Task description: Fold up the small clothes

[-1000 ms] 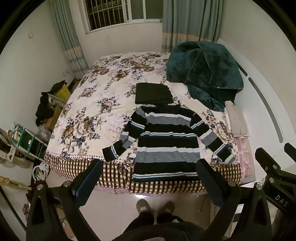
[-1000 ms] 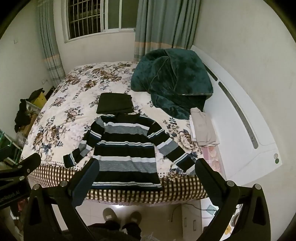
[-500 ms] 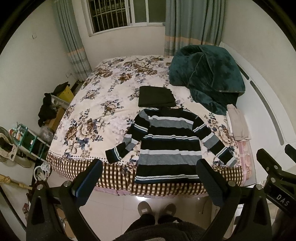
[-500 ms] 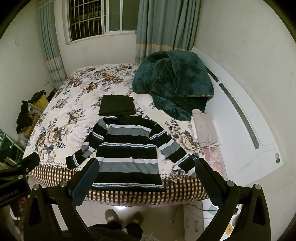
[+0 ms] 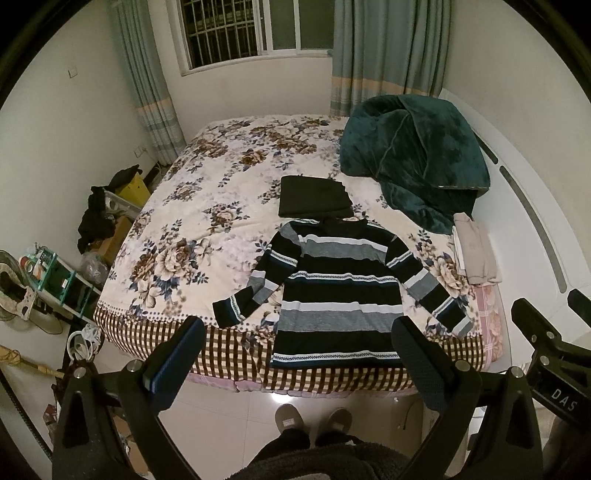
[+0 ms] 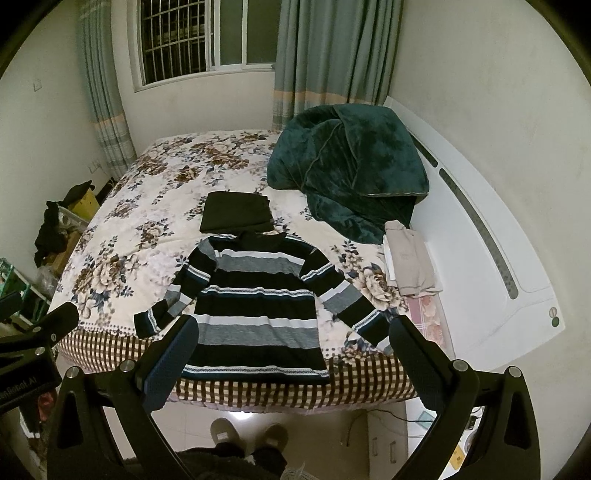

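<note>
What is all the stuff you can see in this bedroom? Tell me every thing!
striped knit sweater: one, black, grey and white, flat at the bed's near edge, sleeves spread.
folded dark garment: one, blackish, just beyond the sweater's collar.
plush teal blanket: one, heaped at the bed's far right.
folded beige clothes: one small stack, right edge of the bed.
floral bedsheet: one, cream with brown flowers, checked border.
barred window: one, far wall, grey-green curtains either side.
floor clutter: dark clothes, yellow box, teal rack, left of bed.
slippers: two, grey, on the person's feet.
left gripper: black, open, empty.
right gripper: black, open, empty.
</note>
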`<state>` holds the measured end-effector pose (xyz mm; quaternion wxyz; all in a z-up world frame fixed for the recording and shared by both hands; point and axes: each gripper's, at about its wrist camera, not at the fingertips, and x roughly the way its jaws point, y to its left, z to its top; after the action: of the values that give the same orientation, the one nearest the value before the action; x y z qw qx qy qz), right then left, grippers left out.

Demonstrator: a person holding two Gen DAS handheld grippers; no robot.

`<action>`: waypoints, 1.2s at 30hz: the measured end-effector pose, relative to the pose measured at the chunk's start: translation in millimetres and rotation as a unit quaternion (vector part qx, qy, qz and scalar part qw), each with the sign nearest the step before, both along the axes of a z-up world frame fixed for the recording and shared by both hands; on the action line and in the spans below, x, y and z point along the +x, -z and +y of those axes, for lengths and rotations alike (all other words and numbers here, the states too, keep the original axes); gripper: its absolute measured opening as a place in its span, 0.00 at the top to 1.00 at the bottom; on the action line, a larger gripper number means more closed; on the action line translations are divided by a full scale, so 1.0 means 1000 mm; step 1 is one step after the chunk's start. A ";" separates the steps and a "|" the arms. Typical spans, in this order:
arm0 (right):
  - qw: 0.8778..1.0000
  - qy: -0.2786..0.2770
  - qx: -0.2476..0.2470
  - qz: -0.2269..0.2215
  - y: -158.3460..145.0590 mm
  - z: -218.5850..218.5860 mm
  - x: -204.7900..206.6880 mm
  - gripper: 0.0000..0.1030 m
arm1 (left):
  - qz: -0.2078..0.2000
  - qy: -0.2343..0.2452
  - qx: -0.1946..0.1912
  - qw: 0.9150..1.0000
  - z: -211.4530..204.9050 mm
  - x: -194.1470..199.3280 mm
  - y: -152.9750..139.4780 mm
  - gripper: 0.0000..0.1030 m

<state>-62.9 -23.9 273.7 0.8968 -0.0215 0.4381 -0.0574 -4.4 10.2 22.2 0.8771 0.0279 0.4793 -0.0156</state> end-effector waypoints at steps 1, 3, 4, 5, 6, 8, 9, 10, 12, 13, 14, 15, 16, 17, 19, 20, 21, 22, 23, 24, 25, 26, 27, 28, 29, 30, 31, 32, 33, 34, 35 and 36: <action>1.000 -0.001 0.000 0.000 -0.002 0.001 0.000 0.00 | 0.000 0.000 0.000 1.000 0.000 -0.001 0.001 0.00; 1.000 -0.001 0.000 0.000 -0.001 0.000 0.001 0.00 | 0.000 0.000 0.000 1.000 0.000 -0.001 0.000 0.00; 1.000 -0.001 0.000 -0.001 -0.003 0.001 0.001 0.00 | 0.000 0.001 0.000 1.000 0.000 -0.002 0.001 0.00; 1.000 -0.001 0.000 -0.002 -0.001 0.000 0.000 0.00 | -0.001 0.000 0.000 1.000 0.001 0.000 0.000 0.00; 1.000 -0.002 -0.001 -0.003 -0.005 0.003 0.000 0.00 | -0.001 0.000 0.000 1.000 0.001 0.001 -0.001 0.00; 1.000 -0.002 0.000 -0.003 -0.008 0.005 0.000 0.00 | -0.002 0.000 0.000 1.000 0.001 0.000 0.000 0.00; 1.000 -0.002 0.000 -0.003 -0.008 0.005 0.000 0.00 | -0.003 0.000 0.000 1.000 0.001 0.001 -0.001 0.00; 1.000 -0.002 0.000 -0.004 -0.010 0.007 0.000 0.00 | -0.003 0.000 -0.001 1.000 0.002 0.003 -0.002 0.00; 1.000 -0.002 0.000 -0.004 -0.008 0.006 -0.001 0.00 | -0.003 -0.001 -0.001 1.000 0.003 0.008 -0.007 0.00; 1.000 -0.002 0.000 -0.004 -0.008 0.006 -0.001 0.00 | -0.003 0.000 -0.001 1.000 0.003 0.008 -0.007 0.00; 1.000 -0.001 0.000 -0.004 -0.011 0.008 0.000 0.00 | -0.003 -0.001 -0.002 1.000 0.004 0.006 -0.006 0.00; 1.000 -0.002 0.000 -0.004 -0.008 0.006 -0.001 0.00 | -0.003 -0.001 -0.002 1.000 0.004 0.006 -0.006 0.00; 1.000 -0.002 0.000 -0.005 -0.007 0.006 -0.001 0.00 | -0.004 -0.001 -0.002 1.000 0.004 0.004 -0.005 0.00; 1.000 -0.002 -0.001 -0.005 -0.008 0.006 -0.001 0.00 | -0.005 -0.001 -0.002 1.000 0.004 0.003 -0.005 0.00; 1.000 -0.002 0.000 -0.005 -0.007 0.005 -0.001 0.00 | -0.005 -0.001 -0.002 1.000 0.004 0.003 -0.005 0.00; 1.000 -0.003 0.000 -0.005 -0.010 0.007 0.000 0.00 | -0.005 -0.001 -0.001 1.000 0.004 0.002 -0.004 0.00; 1.000 -0.003 0.000 -0.006 -0.008 0.006 -0.001 0.00 | -0.006 -0.001 -0.002 1.000 0.004 0.001 -0.004 0.00; 1.000 -0.003 0.000 -0.006 -0.007 0.005 -0.001 0.00 | -0.006 -0.001 -0.002 1.000 0.005 0.001 -0.004 0.00; 1.000 -0.003 0.000 -0.006 -0.007 0.005 -0.001 0.00 | -0.006 -0.001 -0.002 1.000 0.005 0.001 -0.004 0.00; 1.000 -0.003 0.000 -0.006 -0.007 0.006 -0.001 0.00 | -0.007 -0.002 -0.002 1.000 0.005 0.002 -0.005 0.00; 1.000 -0.003 0.000 -0.007 -0.006 0.006 -0.002 0.00 | -0.007 -0.002 -0.002 1.000 0.006 0.002 -0.006 0.00; 1.000 -0.003 0.000 -0.007 -0.009 0.008 -0.001 0.00 | -0.008 -0.003 -0.003 1.000 0.006 0.002 -0.007 0.00; 1.000 -0.003 0.000 -0.007 -0.007 0.006 -0.001 0.00 | -0.008 -0.002 -0.003 1.000 0.006 0.002 -0.007 0.00; 1.000 -0.003 0.000 -0.007 -0.005 0.006 -0.002 0.00 | -0.008 -0.003 -0.002 1.000 0.006 0.002 -0.007 0.00; 1.000 -0.003 0.000 -0.007 -0.009 0.008 -0.001 0.00 | -0.008 -0.002 -0.003 1.000 0.006 0.001 -0.007 0.00; 1.000 -0.003 0.000 -0.007 -0.005 0.006 -0.002 0.00 | -0.008 -0.002 -0.003 1.000 0.007 0.003 -0.008 0.00; 1.000 -0.003 0.000 -0.008 -0.005 0.006 -0.002 0.00 | -0.009 -0.002 -0.002 1.000 0.006 0.001 -0.007 0.00; 1.000 -0.002 -0.001 -0.008 -0.004 0.006 -0.002 0.00 | -0.009 -0.002 -0.003 1.000 0.006 0.001 -0.007 0.00; 1.000 -0.002 0.000 -0.008 -0.004 0.006 -0.002 0.00 | -0.009 -0.002 -0.004 1.000 0.007 0.002 -0.009 0.00; 1.000 -0.002 0.000 -0.009 -0.004 0.006 -0.002 0.00 | -0.010 -0.002 -0.004 1.000 0.007 0.004 -0.010 0.00; 1.000 -0.002 -0.001 -0.008 -0.004 0.006 -0.001 0.00 | -0.010 -0.001 -0.003 1.000 0.007 0.004 -0.010 0.00; 1.000 -0.002 0.000 -0.008 -0.004 0.006 -0.001 0.00 | -0.010 -0.002 -0.004 1.000 0.007 0.003 -0.010 0.00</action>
<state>-64.4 -17.9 277.9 0.9006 -0.0224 0.4305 -0.0557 -1.2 17.2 32.1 0.8819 0.0242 0.4706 -0.0157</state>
